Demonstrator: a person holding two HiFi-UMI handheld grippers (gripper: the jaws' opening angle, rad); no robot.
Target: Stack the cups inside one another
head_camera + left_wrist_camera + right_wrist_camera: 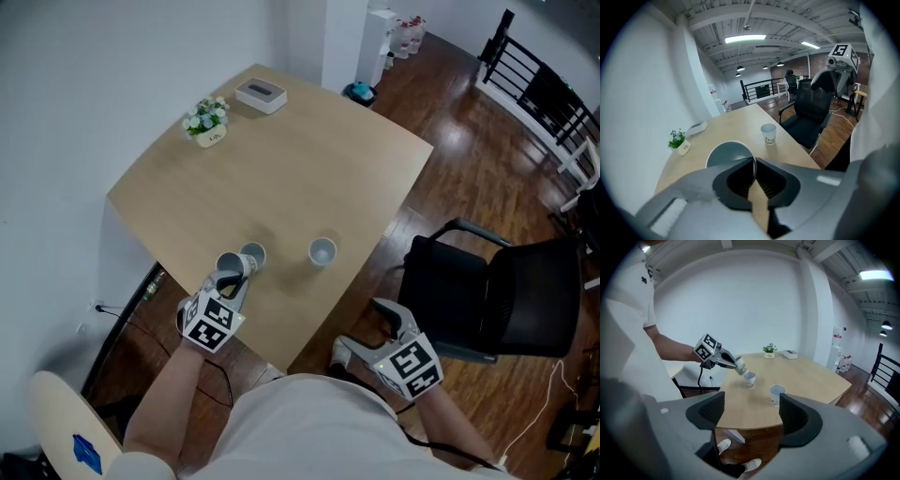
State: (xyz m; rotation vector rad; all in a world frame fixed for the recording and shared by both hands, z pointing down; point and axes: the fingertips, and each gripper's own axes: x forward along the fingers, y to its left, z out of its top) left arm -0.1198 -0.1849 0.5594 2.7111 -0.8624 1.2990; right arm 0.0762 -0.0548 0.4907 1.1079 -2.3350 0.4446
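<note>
My left gripper (232, 279) is shut on the rim of a white paper cup (228, 265), held tilted above the near left part of the wooden table (309, 159). In the left gripper view the jaws pinch the cup's rim (753, 165), and its grey inside (729, 153) faces the camera. A second cup (253, 255) stands upright right beside the held one. A third cup (322, 251) stands further right (768, 133). My right gripper (364, 330) hangs open off the table's near edge with nothing between its fingers (752, 413). From there I see the held cup (740, 366) just above the second cup (749, 379), and the third cup (776, 394).
A small flower pot (206, 120) and a white box (261, 94) sit at the table's far end. A black office chair (497, 300) stands right of the table on the wood floor. A pale round seat (56, 422) is at lower left, with cables near the wall.
</note>
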